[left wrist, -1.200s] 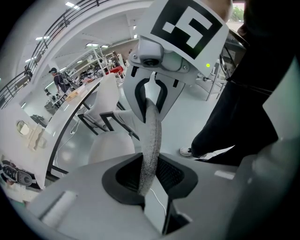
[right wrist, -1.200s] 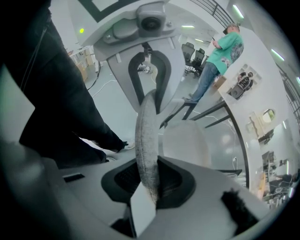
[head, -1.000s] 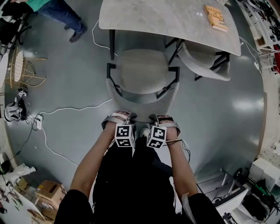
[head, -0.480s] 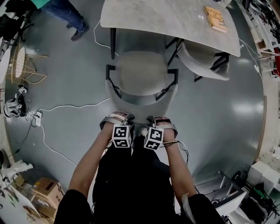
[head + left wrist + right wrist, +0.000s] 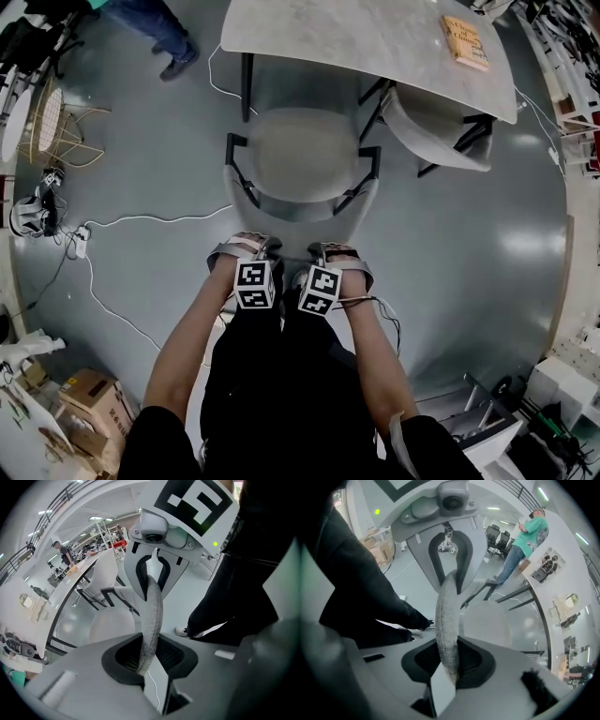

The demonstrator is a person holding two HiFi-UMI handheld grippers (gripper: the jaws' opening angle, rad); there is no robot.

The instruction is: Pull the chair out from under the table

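Observation:
A grey upholstered chair (image 5: 302, 155) with black arm frames stands on the floor in front of a pale stone-look table (image 5: 356, 37), its seat almost wholly out from under the tabletop. In the head view my left gripper (image 5: 246, 248) and right gripper (image 5: 330, 251) sit side by side on the top edge of the chair's backrest (image 5: 300, 211). The left gripper view shows the backrest edge (image 5: 151, 616) clamped by my left gripper (image 5: 147, 660). The right gripper view likewise shows the edge (image 5: 446, 616) pinched in my right gripper (image 5: 449, 660).
A second grey chair (image 5: 436, 127) is tucked under the table's right side, and an orange book (image 5: 464, 39) lies on top. A person in jeans (image 5: 164, 28) stands far left. White cables (image 5: 159, 222), a wire stool (image 5: 52, 131) and cardboard boxes (image 5: 89, 398) are at left.
The chair and both grippers have come a little further away from the table, toward me. The person at far left has stepped further off.

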